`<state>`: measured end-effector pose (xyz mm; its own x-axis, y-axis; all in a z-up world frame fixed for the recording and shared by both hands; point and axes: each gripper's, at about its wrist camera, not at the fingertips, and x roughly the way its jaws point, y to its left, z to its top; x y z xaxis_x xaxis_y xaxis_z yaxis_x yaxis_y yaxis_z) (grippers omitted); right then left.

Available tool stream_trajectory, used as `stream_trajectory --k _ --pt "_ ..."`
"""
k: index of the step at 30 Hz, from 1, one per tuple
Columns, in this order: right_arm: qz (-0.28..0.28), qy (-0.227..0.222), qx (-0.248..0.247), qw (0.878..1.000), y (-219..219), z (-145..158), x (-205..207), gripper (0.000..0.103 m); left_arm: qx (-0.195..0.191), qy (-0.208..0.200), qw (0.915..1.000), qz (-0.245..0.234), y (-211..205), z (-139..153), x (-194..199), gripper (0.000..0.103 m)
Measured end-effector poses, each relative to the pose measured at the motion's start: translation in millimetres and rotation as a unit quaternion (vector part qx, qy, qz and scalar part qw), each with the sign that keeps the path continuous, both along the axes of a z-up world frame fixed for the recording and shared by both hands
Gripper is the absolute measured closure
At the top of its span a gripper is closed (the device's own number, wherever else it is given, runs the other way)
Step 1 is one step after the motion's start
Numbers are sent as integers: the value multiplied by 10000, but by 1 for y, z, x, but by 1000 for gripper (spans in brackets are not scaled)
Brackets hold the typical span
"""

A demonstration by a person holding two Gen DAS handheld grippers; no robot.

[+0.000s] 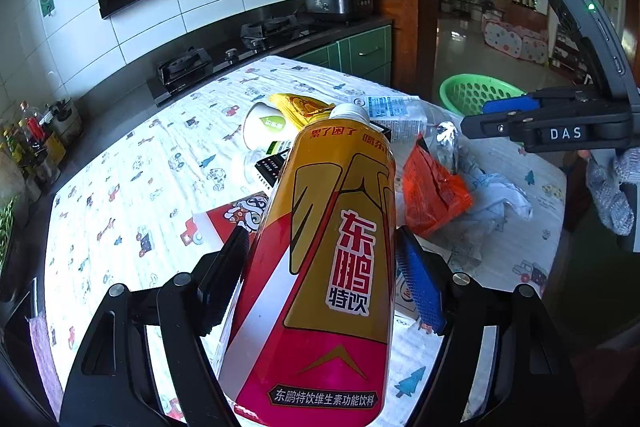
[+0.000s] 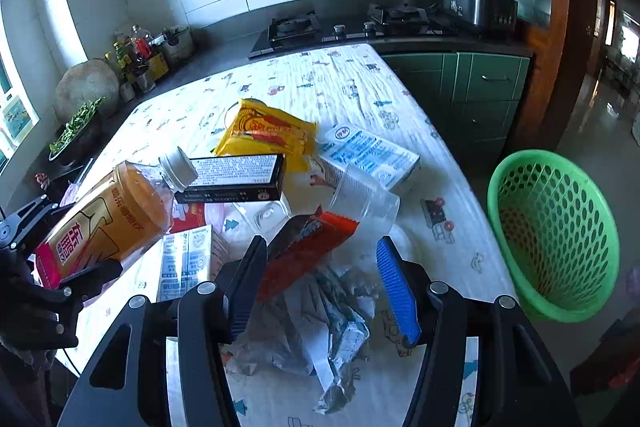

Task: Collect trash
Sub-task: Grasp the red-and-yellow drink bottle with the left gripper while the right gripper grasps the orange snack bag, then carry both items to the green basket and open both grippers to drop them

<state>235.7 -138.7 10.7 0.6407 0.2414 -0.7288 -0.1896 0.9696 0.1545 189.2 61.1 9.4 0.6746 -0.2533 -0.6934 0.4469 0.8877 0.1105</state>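
My left gripper (image 1: 322, 233) is shut on a yellow and red drink bottle (image 1: 332, 247) with a white cap, held tilted above the table; in the right wrist view the same bottle (image 2: 108, 219) shows at the far left. My right gripper (image 2: 322, 243) hangs over a trash pile, jaws partly apart. An orange wrapper (image 2: 304, 255) lies between them against the black pad, well apart from the blue pad (image 2: 396, 291). Crumpled paper (image 2: 320, 327) lies beneath. A green perforated basket (image 2: 560, 227) stands on the floor past the table's right edge.
On the patterned tablecloth (image 2: 320, 79) lie a yellow packet (image 2: 268, 131), a black box (image 2: 236, 179), a blue and white carton (image 2: 368, 151), a clear cup (image 2: 364, 199) and a second carton (image 2: 184, 263). A stove (image 2: 340, 23) and counter stand behind.
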Motion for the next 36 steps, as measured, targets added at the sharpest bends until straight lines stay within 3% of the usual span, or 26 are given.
stream_trajectory --k 11,17,21,29,36 --pt "56 607 658 9960 13 -27 8 50 -37 -2 10000 57 5 -1 -4 30" --pt "16 765 850 9934 18 -40 15 77 -49 -1 9999 122 10 -1 -5 30" --pt "-26 610 908 9940 13 -33 8 88 -63 -18 9998 212 11 1 -5 30" --pt "-28 175 928 9955 -4 -3 -12 91 -161 -106 9996 210 -2 14 -9 30" --pt "-277 -93 905 9955 -51 14 -27 91 -255 -140 9996 15 -36 26 -9 30"
